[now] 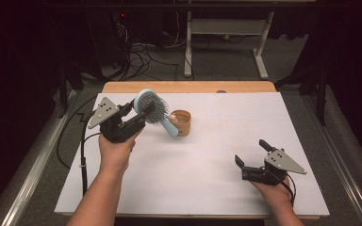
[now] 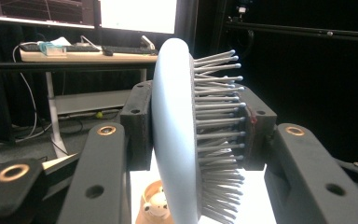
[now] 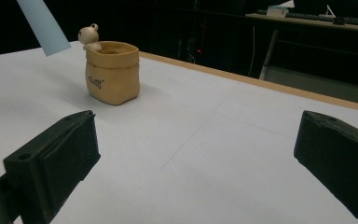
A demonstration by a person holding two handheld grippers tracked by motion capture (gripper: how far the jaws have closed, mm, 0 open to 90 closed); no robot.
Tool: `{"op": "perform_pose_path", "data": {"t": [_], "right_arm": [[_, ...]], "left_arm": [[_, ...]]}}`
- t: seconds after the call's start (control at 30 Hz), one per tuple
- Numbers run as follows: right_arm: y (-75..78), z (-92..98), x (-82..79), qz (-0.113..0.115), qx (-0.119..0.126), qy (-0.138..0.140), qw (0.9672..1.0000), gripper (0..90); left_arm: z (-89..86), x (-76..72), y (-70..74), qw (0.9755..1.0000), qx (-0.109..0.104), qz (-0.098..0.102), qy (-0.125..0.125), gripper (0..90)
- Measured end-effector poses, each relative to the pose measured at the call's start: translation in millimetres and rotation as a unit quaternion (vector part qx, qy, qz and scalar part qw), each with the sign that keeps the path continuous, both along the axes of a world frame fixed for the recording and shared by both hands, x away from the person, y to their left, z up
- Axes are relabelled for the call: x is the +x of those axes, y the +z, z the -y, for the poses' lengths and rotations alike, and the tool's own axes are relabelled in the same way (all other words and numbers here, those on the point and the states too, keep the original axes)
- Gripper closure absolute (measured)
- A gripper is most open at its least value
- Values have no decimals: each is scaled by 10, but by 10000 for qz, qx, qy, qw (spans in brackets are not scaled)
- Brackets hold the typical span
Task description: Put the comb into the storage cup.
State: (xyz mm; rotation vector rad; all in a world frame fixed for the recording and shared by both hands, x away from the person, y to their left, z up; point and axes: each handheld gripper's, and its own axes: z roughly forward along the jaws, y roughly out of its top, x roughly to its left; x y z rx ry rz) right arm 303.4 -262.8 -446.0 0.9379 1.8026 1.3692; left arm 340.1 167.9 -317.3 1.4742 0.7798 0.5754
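A light-blue hairbrush [image 1: 150,106] with grey bristles hangs above the white table's left half. My left gripper [image 1: 141,109] is shut on its head. In the left gripper view the black jaws clamp the brush head [image 2: 177,140] from its back and its bristle side. The brush handle slants down to the right, and its end is just beside a tan cup [image 1: 183,123] with a small bear figure [image 1: 173,118] on the rim. At the front right my right gripper [image 1: 251,152] rests low over the table, open and holding nothing. The cup [image 3: 113,72] stands ahead of it to the left.
A white sheet [image 1: 207,188] covers the table, with a wooden edge [image 1: 188,87] along the far side. Behind the table stand a white desk frame [image 1: 226,42] and floor cables [image 1: 141,56]. A black cable [image 1: 82,160] hangs off the left side.
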Motion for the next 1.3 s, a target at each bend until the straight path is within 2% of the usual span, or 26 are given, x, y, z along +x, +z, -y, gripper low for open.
{"op": "perform_pose_path", "data": {"t": [0.53,0.9,1.3], "right_arm": [[7,6,-1,27,13,-21,10000,0],[7,5,1,40,17,-2,10000,0],[7,7,1,41,26,8,10000,0]], "left_arm": [[64,100,95,9998,-177,37,-60,565],[175,183,142,9999,-129,90,-58,565],[233,313,162,9999,-123,65,39,565]]}}
